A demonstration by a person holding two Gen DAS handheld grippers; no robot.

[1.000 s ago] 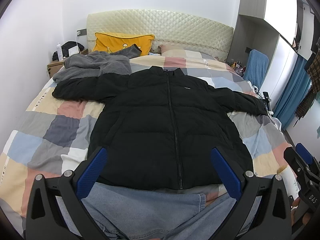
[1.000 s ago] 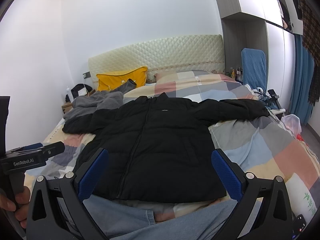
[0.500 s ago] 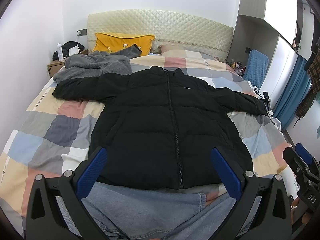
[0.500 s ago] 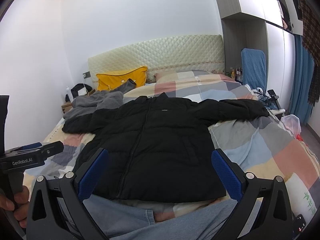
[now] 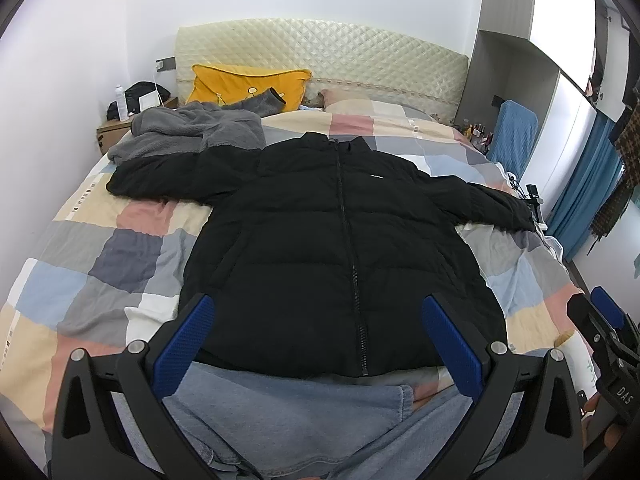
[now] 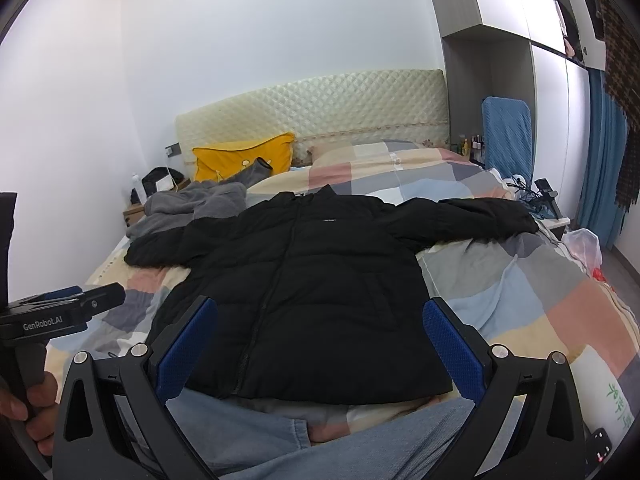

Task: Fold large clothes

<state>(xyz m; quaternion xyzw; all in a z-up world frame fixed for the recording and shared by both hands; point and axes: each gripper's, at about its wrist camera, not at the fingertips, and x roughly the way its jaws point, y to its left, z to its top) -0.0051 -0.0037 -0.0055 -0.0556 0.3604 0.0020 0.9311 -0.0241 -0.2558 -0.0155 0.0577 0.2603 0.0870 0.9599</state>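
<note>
One black puffer jacket [image 5: 336, 240] lies flat and zipped, front up, across the middle of the left wrist frame, collar toward the headboard [image 5: 320, 52], both sleeves spread to the sides; the left-of-frame sleeve reaches under one grey fleece garment [image 5: 188, 132] bunched at upper left. In the right wrist view the same jacket [image 6: 304, 288] fills the centre, its right-of-frame sleeve ending near the bed edge. One pair of light blue jeans [image 5: 280, 420] lies along the bottom of the left wrist frame, its waistband just beside or slightly under the jacket hem; which one, the frames do not settle. The bed carries one checked quilt [image 5: 120, 248] in pink, cream, grey and blue squares. One yellow pillow [image 5: 248, 84] leans on the headboard at upper centre-left. One nightstand [image 5: 116, 130] stands at far left with small clutter, too small to sort. One blue-covered chair [image 6: 508, 136] stands at right by the wardrobe. Left gripper [image 5: 316, 336]: two blue-padded fingers spread wide, nothing between them, hanging above the hem and jeans. Right gripper [image 6: 316, 336]: two blue pads likewise wide apart, empty, over the hem. The left gripper's body shows at lower left of the right wrist frame, one hand [image 6: 28, 412] on its handle.
</note>
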